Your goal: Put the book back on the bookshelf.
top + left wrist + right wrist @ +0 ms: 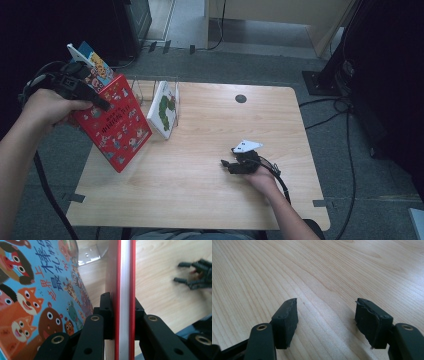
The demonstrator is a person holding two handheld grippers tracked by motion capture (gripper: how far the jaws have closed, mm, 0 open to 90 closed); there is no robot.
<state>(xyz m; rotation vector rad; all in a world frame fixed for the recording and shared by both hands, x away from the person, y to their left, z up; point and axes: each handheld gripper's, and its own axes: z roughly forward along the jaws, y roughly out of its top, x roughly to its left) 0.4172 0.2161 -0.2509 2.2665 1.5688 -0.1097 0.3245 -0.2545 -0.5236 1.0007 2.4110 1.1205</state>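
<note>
The left gripper (102,103) is clamped on the edge of a red picture book (116,123), which hangs tilted in the air over the left edge of the desk (210,195), its lowest corner close above the wood. In the left gripper view the jaws pinch the book's (124,290) page block and both red covers from either side. The right gripper (226,164) rests low near the middle of the desk, toward the front edge, its jaws spread wide over bare wood with nothing between them.

The grip looks narrow: only a strip at the book's edge sits in the pads, and the rest of its weight hangs well out from them. I judge that it could pivot or slide out, more so if it swings on its way to the clear stand (150,87) at the back left of the desk. A white book (165,109) already leans there, and a careless entry could knock it flat or push the stand back. The lowest corner could also catch the desk edge.

A second book with a blue animal cover (37,290) sits just beside the red one; whether the hand also holds it or it merely rests behind, I cannot tell. The stand's dividers are barely visible, so the free slot is hard to make out
</note>
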